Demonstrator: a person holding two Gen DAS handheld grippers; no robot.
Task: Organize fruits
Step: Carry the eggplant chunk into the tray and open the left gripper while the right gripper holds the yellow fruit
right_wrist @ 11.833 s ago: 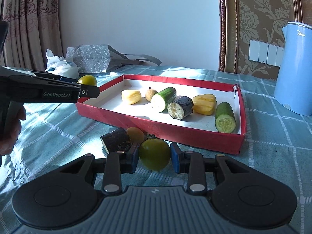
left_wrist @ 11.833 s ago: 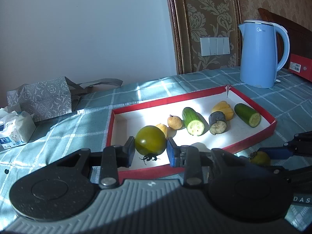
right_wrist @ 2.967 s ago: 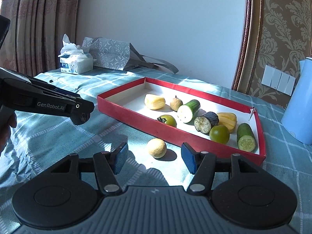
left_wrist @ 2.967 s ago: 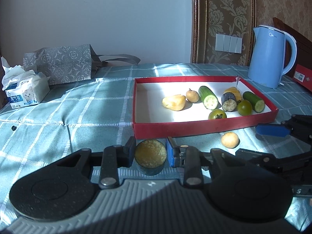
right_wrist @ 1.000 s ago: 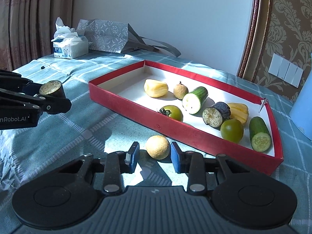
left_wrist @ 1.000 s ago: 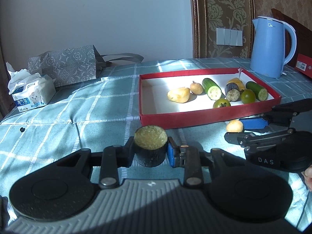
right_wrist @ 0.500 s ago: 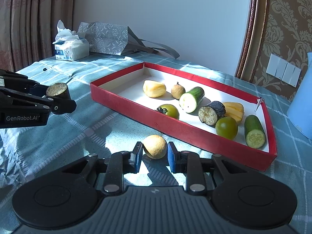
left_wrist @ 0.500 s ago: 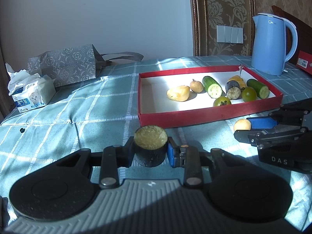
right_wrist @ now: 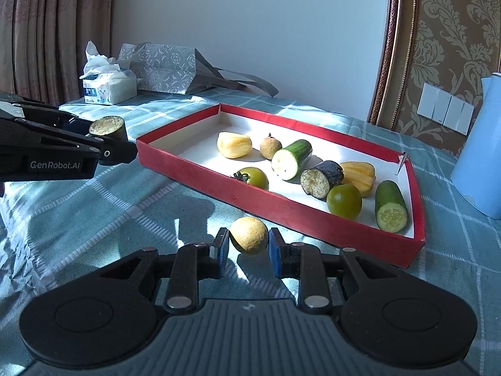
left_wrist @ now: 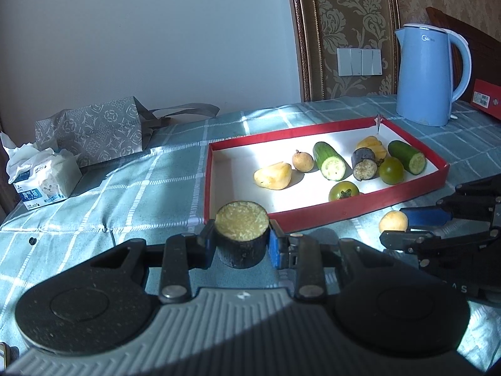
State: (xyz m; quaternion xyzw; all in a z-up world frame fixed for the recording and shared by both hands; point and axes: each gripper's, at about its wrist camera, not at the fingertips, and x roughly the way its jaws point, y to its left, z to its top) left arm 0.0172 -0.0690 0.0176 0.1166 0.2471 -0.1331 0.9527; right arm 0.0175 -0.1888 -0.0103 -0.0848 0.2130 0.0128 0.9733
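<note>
A red tray (left_wrist: 353, 211) (right_wrist: 281, 210) with a white floor lies on the teal checked cloth. It holds two cucumber pieces, two green tomatoes, two yellow fruit chunks, a small brown fruit and an eggplant piece (right_wrist: 322, 178). My left gripper (left_wrist: 241, 238) (right_wrist: 108, 144) is shut on a second eggplant piece (left_wrist: 241, 236), held cut face up in front of the tray's near left corner. My right gripper (right_wrist: 248, 246) (left_wrist: 404, 224) is shut on a small round yellow fruit (right_wrist: 249, 235) (left_wrist: 393, 221), just outside the tray's near wall.
A blue kettle (left_wrist: 427, 75) stands behind the tray at the right, with a red box (left_wrist: 488, 97) beyond it. A grey patterned paper bag (left_wrist: 94, 131) and a tissue pack (left_wrist: 43, 178) sit at the far left. Curtains (right_wrist: 47, 31) hang at the left.
The right gripper's jaws closed onto the round yellow fruit. The left gripper moved slightly toward the tray with the eggplant piece still in it.
</note>
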